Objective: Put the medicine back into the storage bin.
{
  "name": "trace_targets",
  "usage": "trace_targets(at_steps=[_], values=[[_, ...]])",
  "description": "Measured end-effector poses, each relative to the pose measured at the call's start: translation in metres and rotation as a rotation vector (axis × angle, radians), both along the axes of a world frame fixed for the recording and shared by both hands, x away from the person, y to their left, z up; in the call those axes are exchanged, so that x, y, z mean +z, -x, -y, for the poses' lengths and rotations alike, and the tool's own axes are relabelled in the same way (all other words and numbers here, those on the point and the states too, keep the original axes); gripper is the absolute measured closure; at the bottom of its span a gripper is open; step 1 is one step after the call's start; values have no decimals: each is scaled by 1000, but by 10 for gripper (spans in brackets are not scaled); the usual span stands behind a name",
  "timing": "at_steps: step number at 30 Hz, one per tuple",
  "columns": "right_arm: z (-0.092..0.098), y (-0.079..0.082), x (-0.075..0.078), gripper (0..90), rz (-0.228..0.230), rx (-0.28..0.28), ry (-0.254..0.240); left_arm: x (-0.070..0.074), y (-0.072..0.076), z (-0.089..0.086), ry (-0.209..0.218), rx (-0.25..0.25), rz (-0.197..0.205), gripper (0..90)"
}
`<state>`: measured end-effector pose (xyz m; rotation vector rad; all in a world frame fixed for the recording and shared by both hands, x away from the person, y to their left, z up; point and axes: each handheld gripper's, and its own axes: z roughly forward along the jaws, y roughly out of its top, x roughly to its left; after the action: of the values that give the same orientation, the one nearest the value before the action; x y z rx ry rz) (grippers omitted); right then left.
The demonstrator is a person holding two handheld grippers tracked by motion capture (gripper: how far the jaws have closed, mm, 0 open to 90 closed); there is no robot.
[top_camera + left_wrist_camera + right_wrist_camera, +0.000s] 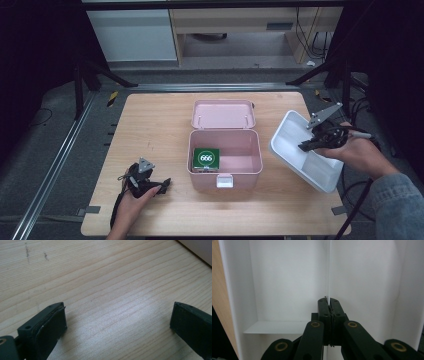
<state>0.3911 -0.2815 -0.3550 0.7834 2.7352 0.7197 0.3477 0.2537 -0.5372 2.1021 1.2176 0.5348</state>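
An open pink box holds a green packet.

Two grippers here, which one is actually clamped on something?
The right gripper: its jaws are shut on the thin inner divider of the white plastic tray, tilted off the table. The left gripper stands open over bare wooden table.

High view: overhead from person's side, faces forward and down on whole pale wooden worktop. Left claw view: close above worktop grain. Right claw view: close inside white plastic divided tray, shared with high view.
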Motion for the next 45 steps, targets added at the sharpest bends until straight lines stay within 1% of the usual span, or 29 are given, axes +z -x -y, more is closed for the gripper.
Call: trace_targets(at_steps=[5,9,10,11,15,21,23,24,28,30,36,45], values=[[-22,-9,21,900,28,56,18,0,0,0,1,0,-1,0],[-45,-17,37,900,46,100,40,0,0,0,2,0,-1,0],[-51,-18,40,900,44,107,45,0,0,0,2,0,-1,0],[-57,-20,43,900,51,123,52,0,0,0,2,0,-1,0],[-82,-27,50,900,55,166,69,0,0,0,2,0,-1,0],[-117,-36,49,900,51,236,93,0,0,0,2,0,-1,0],[-127,-38,48,900,59,250,102,0,0,0,2,0,-1,0],[-132,-39,48,900,71,256,105,0,0,0,2,0,-1,0],[-148,-43,49,900,74,279,102,0,0,0,1,0,-1,0],[-154,-45,50,900,80,291,102,0,0,0,2,0,-1,0],[-171,-48,50,900,77,322,101,0,0,0,1,-1,-3,0],[-192,-49,42,900,63,366,114,0,0,0,1,-2,-3,0]])
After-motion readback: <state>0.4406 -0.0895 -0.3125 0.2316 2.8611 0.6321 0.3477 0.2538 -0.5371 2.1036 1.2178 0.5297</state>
